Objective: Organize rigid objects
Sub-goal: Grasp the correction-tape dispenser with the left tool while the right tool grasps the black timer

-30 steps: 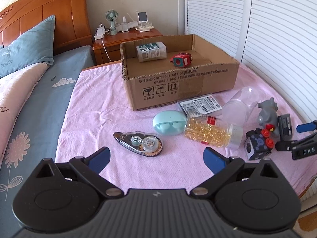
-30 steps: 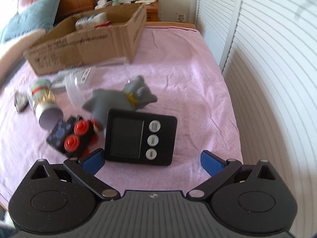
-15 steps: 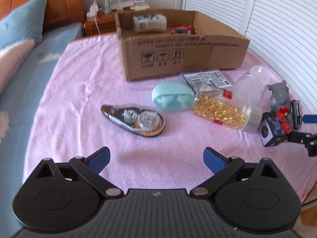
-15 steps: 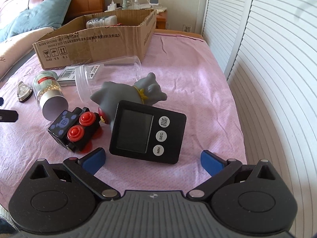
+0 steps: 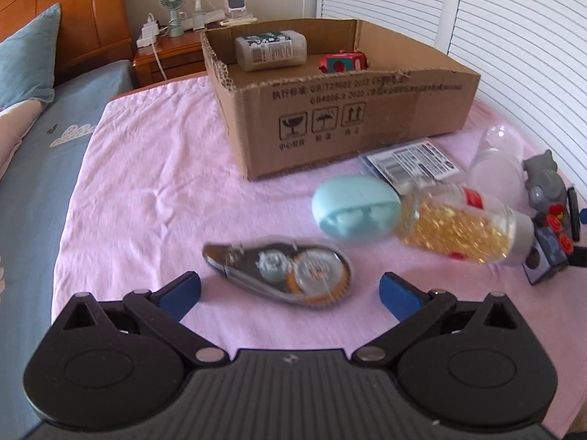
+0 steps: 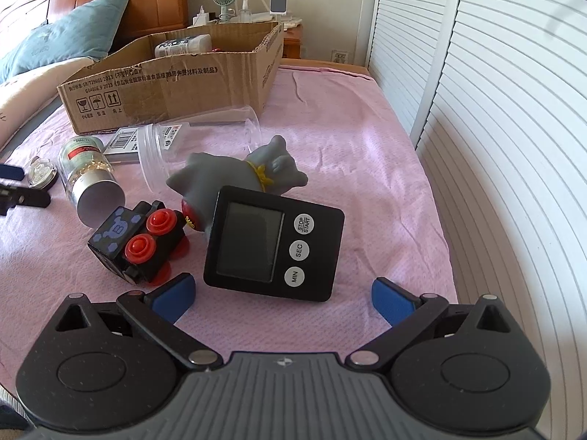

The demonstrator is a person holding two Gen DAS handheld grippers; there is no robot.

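Note:
My left gripper [image 5: 290,289] is open, its fingers either side of a correction tape dispenser [image 5: 282,269] on the pink cloth. Beyond lie a mint earbud case [image 5: 354,209] and a bottle of yellow capsules [image 5: 462,229]. My right gripper [image 6: 280,293] is open just in front of a black digital timer [image 6: 273,247]. Beside the timer lie a grey toy animal [image 6: 234,174], a black block with red buttons [image 6: 139,244] and a clear plastic jar [image 6: 198,145]. The cardboard box [image 5: 348,110] holds a grey bottle [image 5: 271,49] and a red cube [image 5: 343,62].
A flat barcoded packet [image 5: 409,161] lies by the box. White louvred doors [image 6: 495,110] run along the right. A nightstand [image 5: 165,55] with a fan stands at the back. Bed pillows [image 6: 73,40] are at the left.
My left gripper has moved forward to the tape dispenser, which now sits between its fingers. My right gripper has edged closer to the timer. Both stay open.

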